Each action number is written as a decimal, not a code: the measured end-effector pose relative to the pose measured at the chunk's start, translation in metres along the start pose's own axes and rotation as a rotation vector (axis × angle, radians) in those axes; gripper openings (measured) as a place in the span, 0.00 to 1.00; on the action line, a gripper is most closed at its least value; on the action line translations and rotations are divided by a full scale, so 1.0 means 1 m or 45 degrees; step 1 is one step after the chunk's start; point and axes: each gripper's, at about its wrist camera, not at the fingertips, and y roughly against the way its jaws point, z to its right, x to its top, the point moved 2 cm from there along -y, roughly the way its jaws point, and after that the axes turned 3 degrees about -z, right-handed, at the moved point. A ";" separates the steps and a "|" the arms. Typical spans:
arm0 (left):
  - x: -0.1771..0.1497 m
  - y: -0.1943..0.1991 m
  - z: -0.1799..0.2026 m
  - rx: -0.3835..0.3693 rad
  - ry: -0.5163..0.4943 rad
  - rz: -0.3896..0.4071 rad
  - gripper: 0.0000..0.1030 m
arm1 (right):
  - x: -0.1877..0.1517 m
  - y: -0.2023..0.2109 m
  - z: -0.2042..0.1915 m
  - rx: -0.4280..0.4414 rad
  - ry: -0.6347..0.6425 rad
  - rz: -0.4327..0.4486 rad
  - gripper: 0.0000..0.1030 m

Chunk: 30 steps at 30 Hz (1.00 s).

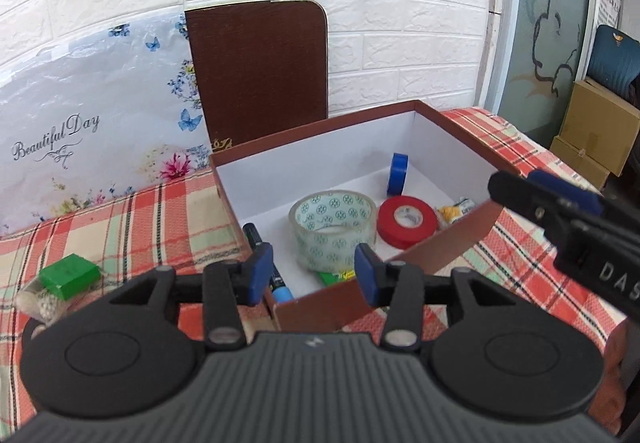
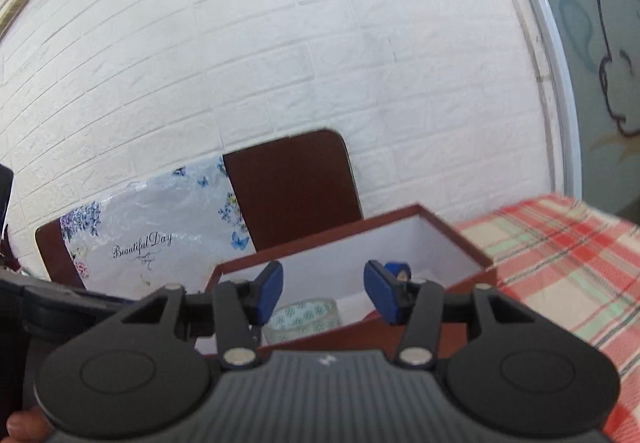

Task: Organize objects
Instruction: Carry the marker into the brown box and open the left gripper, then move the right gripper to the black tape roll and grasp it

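A brown box with a white inside (image 1: 352,123) stands on the plaid tablecloth. In it lie a clear tape roll (image 1: 333,229), a red tape roll (image 1: 407,221), a blue tape roll (image 1: 398,174), a black marker with a blue cap (image 1: 266,263), a small yellow packet (image 1: 454,212) and a green item (image 1: 338,276). My left gripper (image 1: 314,275) is open and empty, over the box's near left corner. My right gripper (image 2: 324,293) is open and empty above the box's near wall (image 2: 360,335); it shows at the right in the left wrist view (image 1: 560,211).
A green box (image 1: 69,275) and a clear bag of white beads (image 1: 42,301) lie on the tablecloth (image 1: 160,219) left of the big box. A brown board (image 1: 260,71) and a floral plastic sheet (image 1: 92,115) lean on the white brick wall. Cardboard boxes (image 1: 592,131) stand at far right.
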 end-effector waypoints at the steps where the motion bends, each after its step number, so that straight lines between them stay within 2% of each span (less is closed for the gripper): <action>1: -0.002 0.002 -0.001 0.006 -0.002 -0.001 0.47 | 0.001 0.003 -0.002 -0.002 0.011 0.001 0.49; 8: -0.016 0.017 -0.016 0.072 0.040 0.014 0.47 | 0.001 0.005 -0.009 0.035 -0.040 -0.069 0.49; 14: -0.037 0.031 -0.055 0.124 0.148 0.033 0.48 | -0.007 0.009 -0.054 0.149 0.089 -0.039 0.49; 17: -0.064 0.046 -0.094 0.206 0.234 0.055 0.52 | -0.017 0.005 -0.090 0.254 0.177 -0.041 0.49; 19: -0.089 0.055 -0.123 0.296 0.289 0.057 0.52 | -0.028 -0.007 -0.117 0.348 0.224 -0.100 0.49; 22: -0.131 0.070 -0.174 0.454 0.408 -0.004 0.52 | -0.050 -0.029 -0.159 0.468 0.290 -0.210 0.49; 24: -0.156 0.084 -0.204 0.522 0.500 -0.022 0.52 | -0.066 -0.045 -0.183 0.540 0.304 -0.305 0.49; 26: -0.177 0.095 -0.229 0.567 0.572 -0.022 0.52 | -0.083 -0.061 -0.205 0.597 0.319 -0.400 0.49; 30: -0.209 0.104 -0.265 0.613 0.668 -0.027 0.52 | -0.106 -0.090 -0.242 0.635 0.331 -0.533 0.49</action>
